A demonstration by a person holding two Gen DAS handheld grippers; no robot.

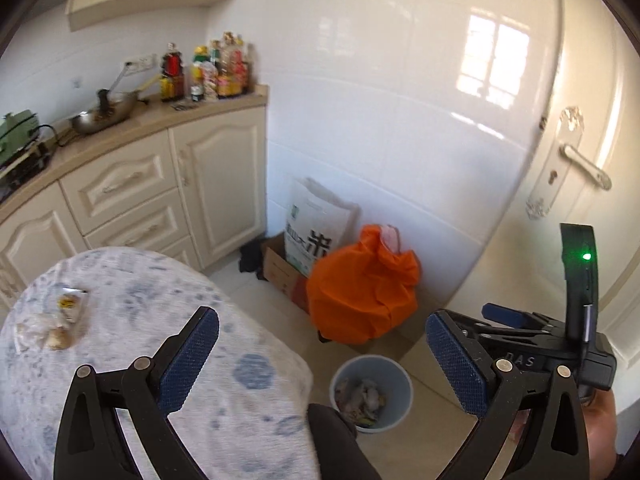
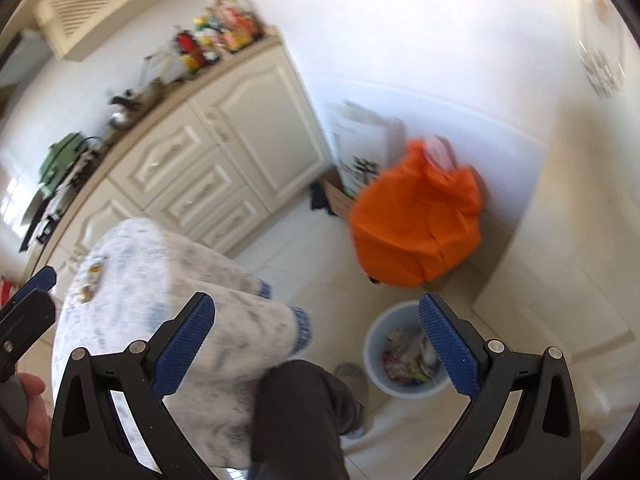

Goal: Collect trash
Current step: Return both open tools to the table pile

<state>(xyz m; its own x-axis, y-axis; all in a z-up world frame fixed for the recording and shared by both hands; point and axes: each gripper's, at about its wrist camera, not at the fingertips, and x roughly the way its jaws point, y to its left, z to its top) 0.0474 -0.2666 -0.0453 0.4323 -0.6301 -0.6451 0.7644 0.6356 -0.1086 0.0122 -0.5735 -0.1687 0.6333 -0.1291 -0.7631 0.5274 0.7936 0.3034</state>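
Left wrist: orange bag [image 1: 362, 288] behind bin [image 1: 370, 392].

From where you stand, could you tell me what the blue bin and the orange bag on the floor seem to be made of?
Blue bin: probably plastic, going by its smooth, even pale-blue wall and thin rim. Orange bag: thin plastic film or light fabric, matte and creased into soft folds; the pictures leave open which.

Bin [image 1: 370, 394] on floor right of table [image 1: 140, 360]; bag [image 1: 362, 288] behind bin, scraps [image 1: 52, 320] on table.
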